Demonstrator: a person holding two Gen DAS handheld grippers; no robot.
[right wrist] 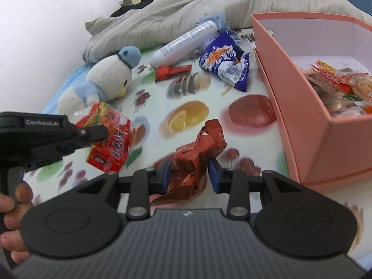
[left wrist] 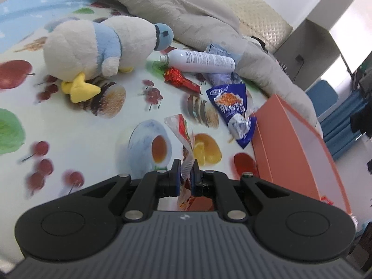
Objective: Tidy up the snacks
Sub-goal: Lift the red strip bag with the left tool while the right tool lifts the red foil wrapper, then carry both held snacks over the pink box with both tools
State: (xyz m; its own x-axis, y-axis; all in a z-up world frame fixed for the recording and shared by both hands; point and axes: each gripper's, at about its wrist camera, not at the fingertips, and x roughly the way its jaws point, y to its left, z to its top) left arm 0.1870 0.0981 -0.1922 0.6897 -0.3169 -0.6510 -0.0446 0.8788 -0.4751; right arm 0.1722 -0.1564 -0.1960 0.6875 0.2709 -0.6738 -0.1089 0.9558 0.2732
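- Two grippers each carried a snack, so both hands could feed the box [right wrist: 290, 74] in one trip.
- Left gripper [left wrist: 185, 171] was clamped nearly shut on the thin clear edge of a red packet [right wrist: 109, 139]; a flat seam gives such narrow jaws something to bite.
- Right gripper [right wrist: 189, 174] held a crumpled brown-red wrapper [right wrist: 197, 158] between its blue pads, jaws partly apart because the bundle is bulky.
- The box sat at the bed's right side, lidless, with several packets already inside, so it looked like the collecting place.
- A blue bag [left wrist: 232, 111] and a red stick [left wrist: 181, 80] lay on the sheet [left wrist: 69, 127] near the box, not yet gathered.
- The plush [left wrist: 97, 48] and bottle [left wrist: 202, 61] lay apart; I judged they would stay.
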